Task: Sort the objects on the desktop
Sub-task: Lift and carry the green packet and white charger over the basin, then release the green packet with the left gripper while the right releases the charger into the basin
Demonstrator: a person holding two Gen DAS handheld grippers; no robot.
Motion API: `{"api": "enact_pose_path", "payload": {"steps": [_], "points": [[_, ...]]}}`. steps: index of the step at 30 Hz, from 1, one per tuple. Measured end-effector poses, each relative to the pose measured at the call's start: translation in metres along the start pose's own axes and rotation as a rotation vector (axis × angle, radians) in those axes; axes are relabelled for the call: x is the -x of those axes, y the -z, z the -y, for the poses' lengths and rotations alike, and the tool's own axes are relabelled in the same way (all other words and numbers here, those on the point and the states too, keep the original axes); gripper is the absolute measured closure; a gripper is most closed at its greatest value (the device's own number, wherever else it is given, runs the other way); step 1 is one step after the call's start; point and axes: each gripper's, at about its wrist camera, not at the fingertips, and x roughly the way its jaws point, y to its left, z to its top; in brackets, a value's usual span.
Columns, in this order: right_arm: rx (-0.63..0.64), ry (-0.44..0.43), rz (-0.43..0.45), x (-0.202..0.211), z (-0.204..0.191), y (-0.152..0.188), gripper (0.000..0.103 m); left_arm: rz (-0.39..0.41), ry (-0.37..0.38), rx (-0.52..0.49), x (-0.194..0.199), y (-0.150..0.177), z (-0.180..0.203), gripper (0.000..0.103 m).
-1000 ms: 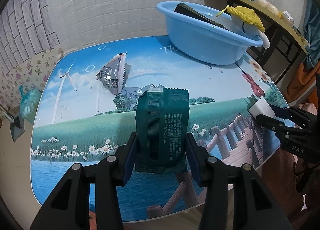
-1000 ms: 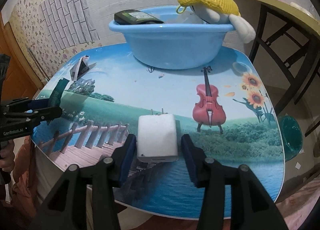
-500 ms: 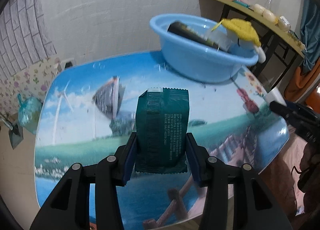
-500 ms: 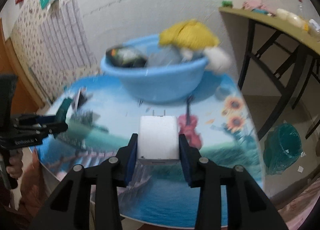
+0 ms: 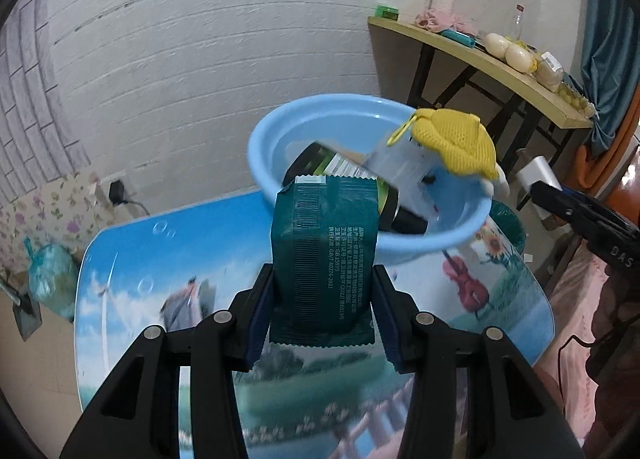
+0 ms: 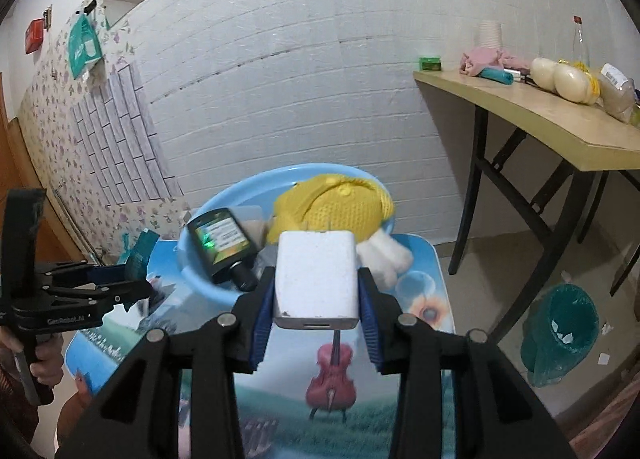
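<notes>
My left gripper [image 5: 323, 277] is shut on a dark green snack packet [image 5: 324, 235], held upright above the table, just in front of the blue basin [image 5: 256, 155]. My right gripper [image 6: 317, 293] is shut on a white charger block [image 6: 316, 259], raised off the table near the basin's [image 6: 224, 199] front rim. The basin holds a dark bottle [image 6: 220, 243] and a plush toy with a yellow knitted hat [image 6: 336, 207]. Each gripper shows in the other's view: the right gripper [image 5: 556, 195] at the right edge, the left gripper [image 6: 132, 279] at the left with a hand below it.
A crumpled silver wrapper [image 5: 188, 299], blurred, lies on the picture-printed table [image 5: 140, 251]. A wooden side table [image 6: 540, 115] with bottles and bags stands to the right. A green bin [image 6: 560, 335] sits on the floor beside it. A teal bag [image 5: 52, 279] lies on the floor at the left.
The right jaws closed on the white block and lifted it off the table. Both grippers rose and moved toward the basin, the left still carrying the green packet.
</notes>
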Motion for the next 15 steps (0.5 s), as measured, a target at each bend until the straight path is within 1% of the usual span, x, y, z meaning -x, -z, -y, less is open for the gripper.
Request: {"api": "enact_pose_path", "payload": {"steps": [4,9,15], "points": [[0.003,0.018,-0.018,-0.022,0.008,-0.008,0.065,-0.006,0.011,-0.015,-0.015,-0.016,0.005,0.057],[0.001,-0.008,-0.030,-0.042,0.013,-0.013,0.065,-0.017,0.020,-0.035,-0.036,-0.034,0.009,0.057],[0.011,-0.032,-0.032,-0.065,0.013,-0.023,0.065,-0.003,0.031,-0.061,-0.050,-0.053,0.014,0.057]]}}
